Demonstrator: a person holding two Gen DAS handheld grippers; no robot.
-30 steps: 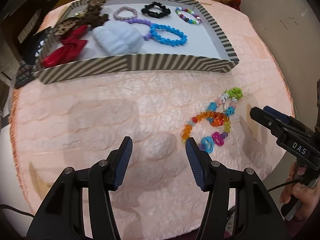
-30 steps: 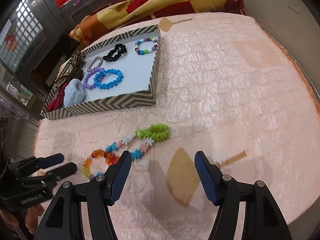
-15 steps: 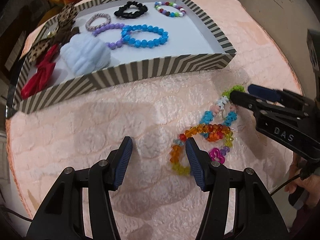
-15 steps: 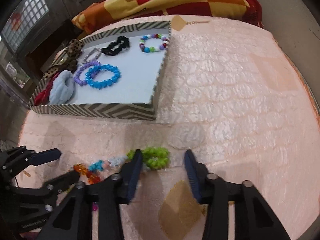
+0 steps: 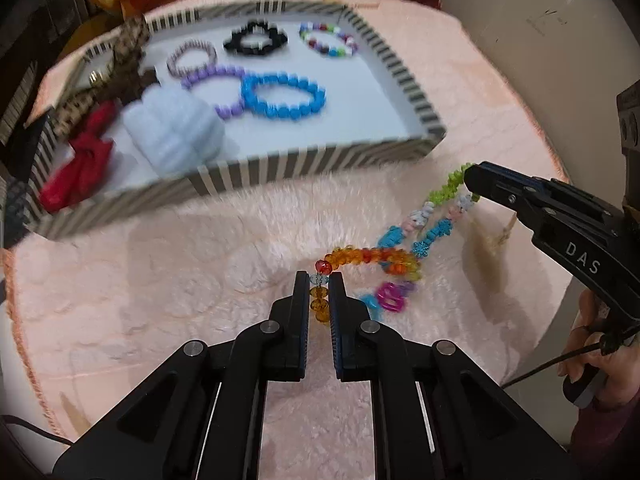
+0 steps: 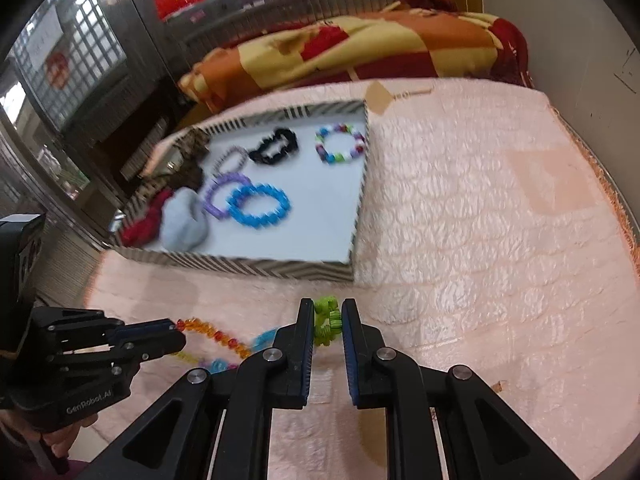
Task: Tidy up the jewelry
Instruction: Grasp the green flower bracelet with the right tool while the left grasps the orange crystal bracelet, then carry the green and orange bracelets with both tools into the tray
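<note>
Zebra-striped cardboard tray (image 5: pixel 280 168) at left, on pink quilted bed cover (image 5: pixel 160 264), holds sorted bracelets.

Left gripper (image 5: pixel 319 280): jaws clamped on amber-bead end of long multicoloured bead chain (image 5: pixel 372 258).

Right gripper (image 6: pixel 328 316): jaws closing on chain's green end.

Likely two-ended hold keeps chain stretched, untangled for carrying to tray.

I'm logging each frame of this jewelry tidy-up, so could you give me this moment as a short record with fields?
surface: pink quilted cover
container: striped shallow cardboard tray, holding bracelets and hair ties
left gripper: fingers shut on the amber faceted-bead bracelet
right gripper: closing on the green end of the multicoloured flower-bead strand
in tray: blue bead bracelet, black scrunchie
jewelry outside tray: both pieces tangled together
</note>
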